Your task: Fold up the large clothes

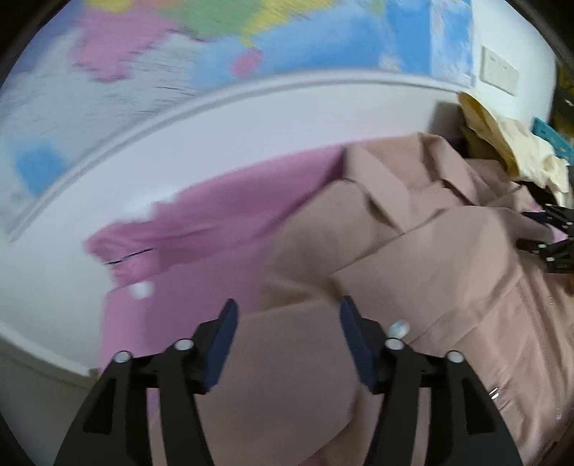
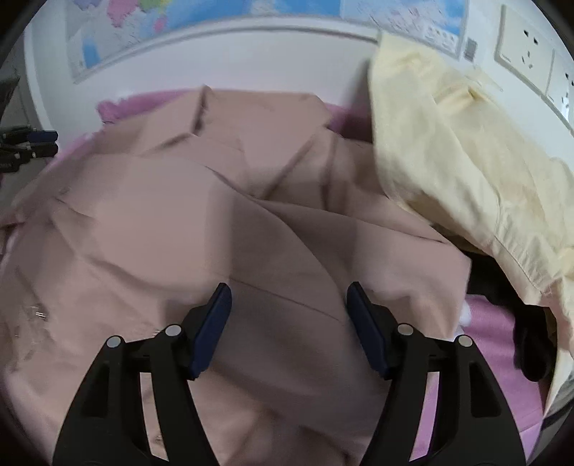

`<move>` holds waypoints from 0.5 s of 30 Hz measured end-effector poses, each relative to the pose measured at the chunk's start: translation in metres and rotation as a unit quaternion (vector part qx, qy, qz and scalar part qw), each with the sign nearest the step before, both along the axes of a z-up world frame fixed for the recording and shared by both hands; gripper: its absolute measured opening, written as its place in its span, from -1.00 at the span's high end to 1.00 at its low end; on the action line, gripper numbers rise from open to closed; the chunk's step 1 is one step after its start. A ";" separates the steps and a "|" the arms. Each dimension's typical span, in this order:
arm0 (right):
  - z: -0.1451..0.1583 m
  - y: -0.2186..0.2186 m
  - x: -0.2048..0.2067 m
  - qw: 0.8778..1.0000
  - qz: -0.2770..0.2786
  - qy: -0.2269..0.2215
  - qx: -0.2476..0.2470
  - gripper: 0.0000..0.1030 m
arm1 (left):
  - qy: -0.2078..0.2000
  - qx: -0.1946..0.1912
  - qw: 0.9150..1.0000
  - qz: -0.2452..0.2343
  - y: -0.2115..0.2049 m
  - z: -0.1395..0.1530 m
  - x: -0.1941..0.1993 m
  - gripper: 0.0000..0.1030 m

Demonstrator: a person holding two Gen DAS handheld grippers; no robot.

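Left gripper jaws wide apart, nothing between the blue pads, hanging over the near edge of the shirt. Right gripper likewise wide, pads clear of the cloth, nothing gripped, above the shirt's middle folds. Shirt is dusty pink, part-folded and rumpled, collar end toward the wall, lying on a purple sheet that shows to the left of it in the left wrist view and at lower right in the right wrist view. Yellow garment heaped at the shirt's far right, overlapping its edge, leaning against the wall. Something black under the yellow garment; cannot tell what. Map on the wall above, sockets to its right. Each gripper shows at the edge of the other's view. Both views motion-blurred.
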State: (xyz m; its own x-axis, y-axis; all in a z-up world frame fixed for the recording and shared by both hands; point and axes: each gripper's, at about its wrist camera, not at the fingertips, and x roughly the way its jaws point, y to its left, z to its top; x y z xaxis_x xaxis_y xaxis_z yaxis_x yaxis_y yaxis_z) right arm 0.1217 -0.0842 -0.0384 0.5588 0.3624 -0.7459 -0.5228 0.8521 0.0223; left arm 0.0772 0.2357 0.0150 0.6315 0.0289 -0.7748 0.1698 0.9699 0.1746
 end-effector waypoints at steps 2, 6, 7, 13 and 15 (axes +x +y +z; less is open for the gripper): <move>0.010 0.002 -0.007 1.000 0.005 -0.008 0.019 -0.29 | -0.011 -0.010 1.000 0.017 0.017 0.003 -0.023 -0.23; 0.033 0.025 -0.026 0.997 0.052 -0.026 0.051 -0.36 | -0.008 0.019 0.997 0.073 0.051 -0.005 -0.061 -0.24; 0.037 0.032 -0.029 0.996 0.061 -0.031 0.050 -0.42 | -0.005 0.016 0.996 0.084 0.059 -0.006 -0.068 -0.25; 0.039 0.081 -0.050 0.989 0.137 -0.009 0.061 -0.43 | -0.013 -0.003 0.990 0.141 0.100 -0.007 -0.128 -0.35; 0.037 0.095 -0.059 0.984 0.163 -0.003 0.066 -0.43 | -0.010 -0.008 0.988 0.153 0.109 -0.008 -0.144 -0.37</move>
